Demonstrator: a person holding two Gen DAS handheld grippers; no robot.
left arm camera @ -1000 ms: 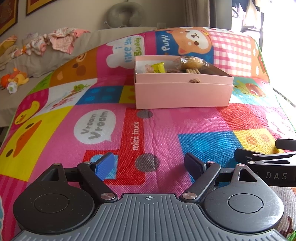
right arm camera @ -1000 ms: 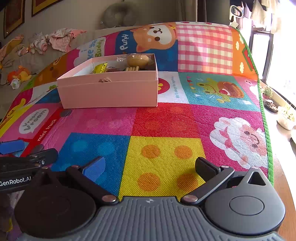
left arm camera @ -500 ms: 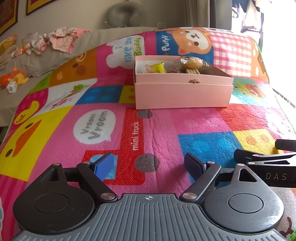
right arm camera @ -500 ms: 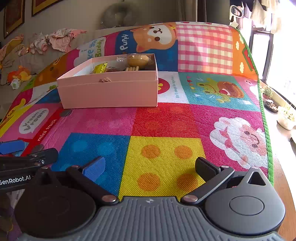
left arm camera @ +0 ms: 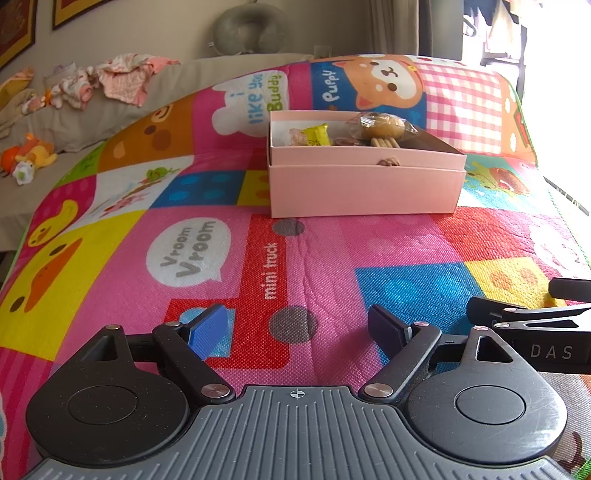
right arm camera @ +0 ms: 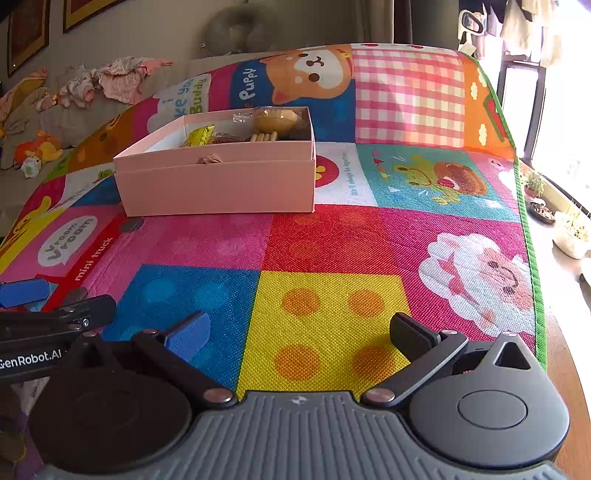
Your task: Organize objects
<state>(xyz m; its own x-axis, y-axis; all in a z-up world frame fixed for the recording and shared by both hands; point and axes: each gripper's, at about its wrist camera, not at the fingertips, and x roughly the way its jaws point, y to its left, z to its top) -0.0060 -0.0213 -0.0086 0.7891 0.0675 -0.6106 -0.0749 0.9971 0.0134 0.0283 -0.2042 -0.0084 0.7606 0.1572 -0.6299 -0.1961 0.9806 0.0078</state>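
Note:
A pink cardboard box (left arm camera: 364, 188) (right arm camera: 218, 188) stands on the colourful play mat (left arm camera: 221, 258) (right arm camera: 332, 240), far ahead of both grippers. Inside it lie a yellow packet (left arm camera: 316, 134) (right arm camera: 199, 134), a wrapped brown bun (left arm camera: 382, 125) (right arm camera: 277, 119), wooden sticks (left arm camera: 384, 142) and other small items partly hidden by the box wall. My left gripper (left arm camera: 295, 326) hovers low over the mat, open and empty. My right gripper (right arm camera: 301, 334) is open and empty too, just to the right of the left one.
A grey sofa with crumpled clothes (left arm camera: 110, 77) and a plush toy (left arm camera: 29, 157) runs along the left. A neck pillow (left arm camera: 245, 27) rests at the back. The mat's green edge (right arm camera: 528, 240) borders a wooden rim and plant pots (right arm camera: 570, 232) at the right.

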